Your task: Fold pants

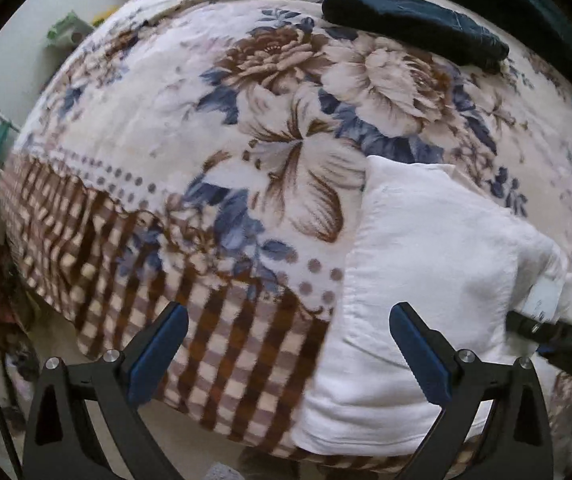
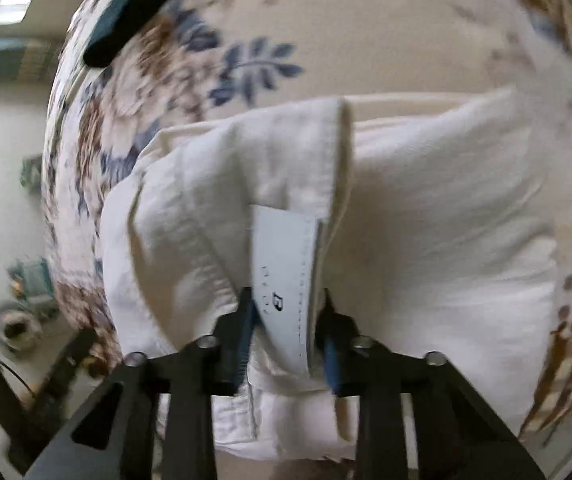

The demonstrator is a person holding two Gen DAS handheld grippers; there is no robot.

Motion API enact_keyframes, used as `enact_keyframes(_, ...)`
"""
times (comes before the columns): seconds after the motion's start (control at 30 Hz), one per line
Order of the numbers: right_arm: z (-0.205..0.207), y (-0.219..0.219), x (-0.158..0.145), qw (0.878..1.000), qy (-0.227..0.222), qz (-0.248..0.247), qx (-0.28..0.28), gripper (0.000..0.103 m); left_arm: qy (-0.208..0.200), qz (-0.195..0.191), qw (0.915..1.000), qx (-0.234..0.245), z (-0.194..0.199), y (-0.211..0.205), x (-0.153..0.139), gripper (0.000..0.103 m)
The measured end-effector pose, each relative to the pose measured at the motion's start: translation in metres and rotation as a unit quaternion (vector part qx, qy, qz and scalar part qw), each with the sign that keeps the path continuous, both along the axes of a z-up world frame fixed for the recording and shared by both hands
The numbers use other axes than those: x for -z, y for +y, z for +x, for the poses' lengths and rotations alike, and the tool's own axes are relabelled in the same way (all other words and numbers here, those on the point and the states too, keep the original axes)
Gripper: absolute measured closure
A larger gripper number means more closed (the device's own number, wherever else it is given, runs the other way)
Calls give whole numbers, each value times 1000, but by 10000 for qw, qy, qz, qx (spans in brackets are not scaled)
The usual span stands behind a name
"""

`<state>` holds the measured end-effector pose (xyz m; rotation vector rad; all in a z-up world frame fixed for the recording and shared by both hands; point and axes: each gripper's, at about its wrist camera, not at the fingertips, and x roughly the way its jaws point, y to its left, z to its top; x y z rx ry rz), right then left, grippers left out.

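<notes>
Down at the bottom of the left wrist view, the left hand-held gripper (image 1: 287, 344) stands spread wide, its blue pads clear of any cloth and nothing between them. Its right finger hangs over the folded white pants (image 1: 425, 264), which lie in the lower right of the frame on a floral blanket (image 1: 206, 120) covering the bed. A dark folded garment (image 1: 409, 28) lies at the upper right of the frame, well apart from the pants. At the right edge, a black part of the other tool reaches in against the white cloth.

Over in the right wrist view, the right hand-held gripper (image 2: 287, 320) sits at the lower middle, its jaws drawn close and pinching the white pants (image 2: 445, 220) at the waistband, where a pale label (image 2: 286, 272) stands between the pads. The pants fill the centre of the frame, folded thick. The blanket (image 2: 365, 40) shows behind them, blurred.
</notes>
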<state>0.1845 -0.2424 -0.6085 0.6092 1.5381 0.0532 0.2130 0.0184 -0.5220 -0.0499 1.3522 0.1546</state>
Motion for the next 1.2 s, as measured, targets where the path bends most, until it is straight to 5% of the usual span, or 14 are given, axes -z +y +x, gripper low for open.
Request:
enact_keyframes(0.17, -25, -35, -57, 9966, -465, -377, 559, 91, -49, -226, 9997, 28, 4, 3, -16, 0)
enact_keyframes(0.33, -58, -125, -100, 9870, -456, -1088, 1096, 91, -109, -473, 9987, 164, 11, -6, -25, 0)
enact_keyframes(0.5, -74, -196, -66, 9784, 221, -1558, 1343, 85, 44, -775, 9963, 363, 22, -41, -8, 0)
enact_keyframes(0.6, -78, -210, -28, 9808, 823, -1262, 1240, 60, 257, -968, 9935, 538, 30, -71, 12, 0)
enact_keyframes(0.63, -85, -214, -29, 9804, 750, -1079, 1470, 58, 358, -1029, 9925, 559, 34, -79, 20, 0)
enact_keyframes(0.7, -95, -219, -36, 9780, 587, -987, 1742, 33, 505, -1250, 9894, 542, 44, -91, 33, 0)
enact_keyframes(0.9, -139, -225, -20, 9649, 832, -523, 2437, 31, 636, -2030, 9766, 320, 87, -109, 63, 0)
enact_keyframes(0.93, -145, -227, -17, 9629, 859, -497, 2508, 31, 649, -2067, 9756, 369, 94, -114, 67, 3)
enact_keyframes(0.97, -149, -225, -13, 9618, 874, -483, 2548, 31, 580, -2153, 9736, 484, 103, -120, 70, 19)
enact_keyframes(1.0, -152, -226, -11, 9614, 907, -489, 2552, 31, 521, -2215, 9720, 592, 109, -125, 74, 55)
enact_keyframes(1.03, -156, -229, -10, 9609, 897, -417, 2587, 31, 540, -2298, 9693, 691, 113, -128, 78, 71)
enact_keyframes(1.2, -183, -238, -13, 9476, 939, 62, 3053, 29, 602, -2542, 9640, 502, 121, -121, 95, 78)
